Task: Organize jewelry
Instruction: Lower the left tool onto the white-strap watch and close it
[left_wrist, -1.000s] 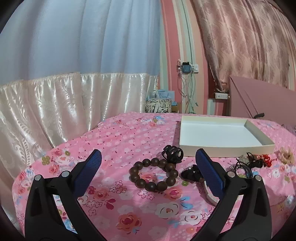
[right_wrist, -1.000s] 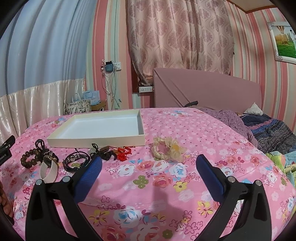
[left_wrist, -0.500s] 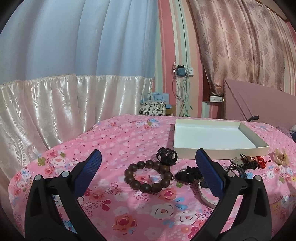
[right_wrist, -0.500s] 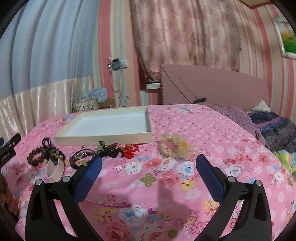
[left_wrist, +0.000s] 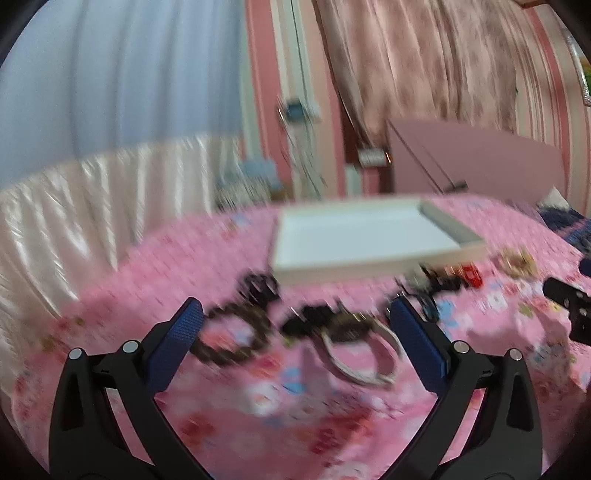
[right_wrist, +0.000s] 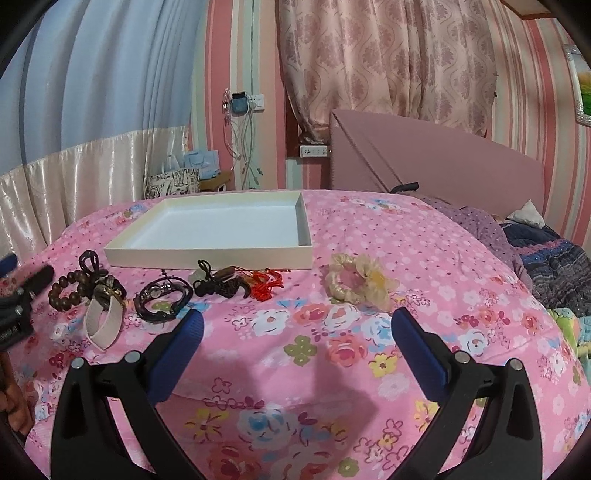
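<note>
A shallow white tray (right_wrist: 207, 254) lies empty on the pink floral bedspread; it also shows blurred in the left wrist view (left_wrist: 354, 266). In front of it lie a brown bead bracelet (right_wrist: 64, 291), a black hair claw (right_wrist: 88, 258), a watch with a pale strap (right_wrist: 103, 317), a black cord bracelet (right_wrist: 162, 299), dark and red knotted cords (right_wrist: 236, 282) and a cream scrunchie (right_wrist: 360, 282). My left gripper (left_wrist: 293, 332) is open above the bead bracelet (left_wrist: 232, 338) and the watch (left_wrist: 354, 343). My right gripper (right_wrist: 295, 336) is open over bare bedspread, short of the scrunchie.
The bed's pink headboard (right_wrist: 443, 162) rises behind the tray. Rumpled purple and dark bedding (right_wrist: 535, 251) lies at the right. Curtains (right_wrist: 74, 177) and a bedside stand with bags (right_wrist: 177, 177) stand past the bed's far left edge.
The left view has swung right and turned blurry; the watch and bead bracelet now sit between its fingers. The right gripper has shifted slightly, with the tray nearer the view's middle.
</note>
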